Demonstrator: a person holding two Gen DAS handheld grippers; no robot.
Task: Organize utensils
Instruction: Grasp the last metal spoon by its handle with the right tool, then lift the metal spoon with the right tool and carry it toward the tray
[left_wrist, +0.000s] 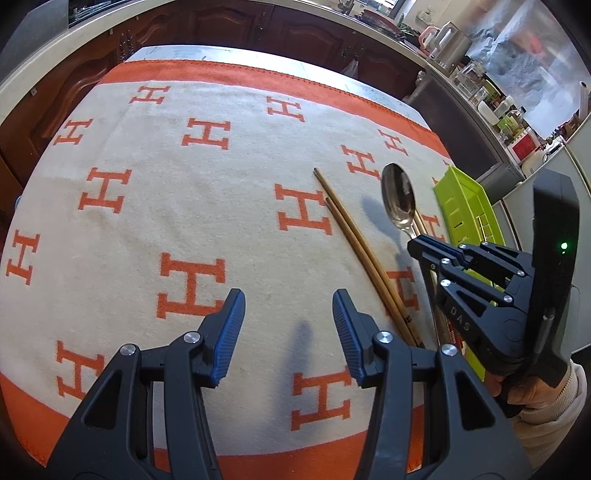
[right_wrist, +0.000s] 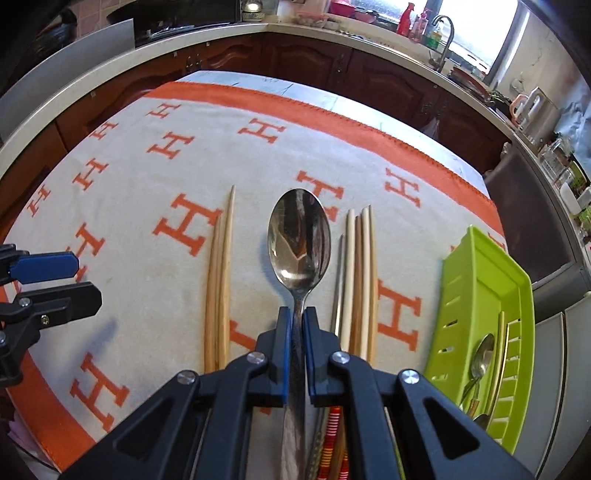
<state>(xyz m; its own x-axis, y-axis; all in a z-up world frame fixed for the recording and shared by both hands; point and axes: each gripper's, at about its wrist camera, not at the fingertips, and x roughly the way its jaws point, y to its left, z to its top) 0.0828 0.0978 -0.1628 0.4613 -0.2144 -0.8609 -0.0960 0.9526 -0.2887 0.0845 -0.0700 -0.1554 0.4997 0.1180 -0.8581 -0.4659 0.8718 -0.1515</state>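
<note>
My right gripper (right_wrist: 298, 321) is shut on the handle of a steel spoon (right_wrist: 299, 240), whose bowl points away over the cloth. In the left wrist view the right gripper (left_wrist: 421, 251) holds the spoon (left_wrist: 399, 199) beside the green tray (left_wrist: 461, 199). A pair of brown chopsticks (right_wrist: 219, 280) lies left of the spoon; several pale and brown chopsticks (right_wrist: 360, 280) lie right of it. The brown pair also shows in the left wrist view (left_wrist: 354, 240). My left gripper (left_wrist: 288, 332) is open and empty above the cloth, left of the chopsticks.
The green slotted tray (right_wrist: 480, 280) at the right holds a spoon (right_wrist: 482, 360) and other utensils. The table carries a white cloth with orange H marks (left_wrist: 147, 184). Wooden kitchen cabinets and a worktop (right_wrist: 295, 55) run behind the table.
</note>
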